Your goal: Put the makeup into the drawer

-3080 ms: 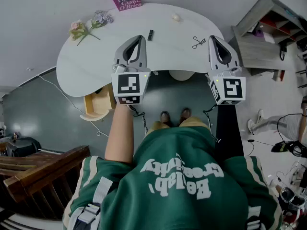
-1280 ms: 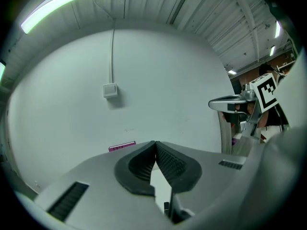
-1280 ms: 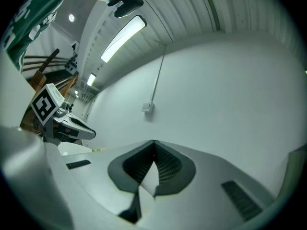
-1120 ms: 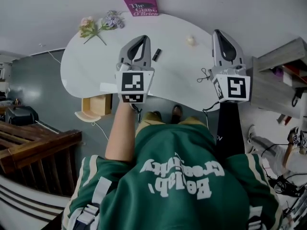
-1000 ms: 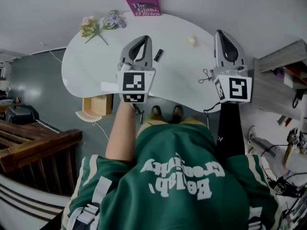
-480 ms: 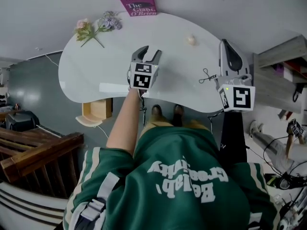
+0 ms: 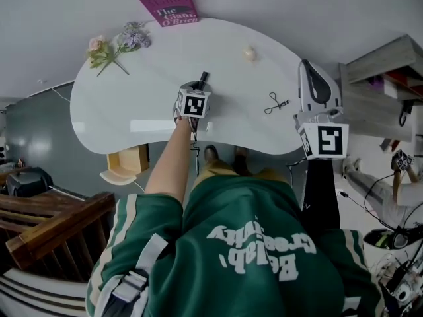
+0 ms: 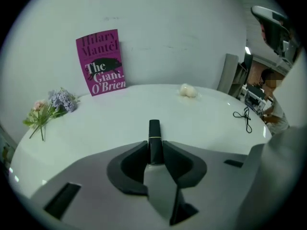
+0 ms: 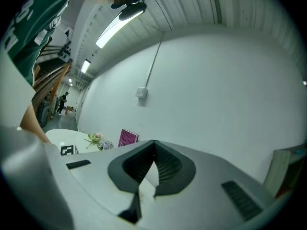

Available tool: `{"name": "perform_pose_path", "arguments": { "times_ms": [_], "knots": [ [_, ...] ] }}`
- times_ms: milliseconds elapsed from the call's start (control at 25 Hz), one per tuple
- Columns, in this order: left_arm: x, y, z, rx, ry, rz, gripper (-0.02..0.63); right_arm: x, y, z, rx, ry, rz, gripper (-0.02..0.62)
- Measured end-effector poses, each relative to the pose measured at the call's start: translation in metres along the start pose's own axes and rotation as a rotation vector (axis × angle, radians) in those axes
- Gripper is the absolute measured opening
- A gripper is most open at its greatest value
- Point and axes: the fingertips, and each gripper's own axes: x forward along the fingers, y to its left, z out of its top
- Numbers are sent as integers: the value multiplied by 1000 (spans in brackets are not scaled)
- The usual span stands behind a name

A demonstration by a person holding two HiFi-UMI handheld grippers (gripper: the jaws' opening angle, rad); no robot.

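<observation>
Black makeup tube (image 8: 154, 130), lying on the white tabletop (image 7: 132, 104), is being pinched by the left hand-held gripper (image 8: 154, 150), jaws just closing; held by one end, it is likely risking pivoting loose before reaching the drawer (image 7: 132, 158).

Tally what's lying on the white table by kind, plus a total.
book: 1
flower bunch: 1
makeup tube: 1
small pale lump, too small to tell what it is: 1
black wiry item, maybe a clip: 1
Total: 5
</observation>
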Motion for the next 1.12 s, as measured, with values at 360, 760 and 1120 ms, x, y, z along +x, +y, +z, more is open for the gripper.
{"name": "perform_pose_path", "arguments": {
  "times_ms": [360,760,1120],
  "knots": [
    [-43,-10,73,16,-209,5,109,4,-13,1,26,-29,-9,9],
    [-181,-34,214,138,-645,60,107,19,-10,33,32,-126,19,9],
    [-230,-45,233,169,-747,80,107,26,2,40,10,-139,63,9]
  ]
}}
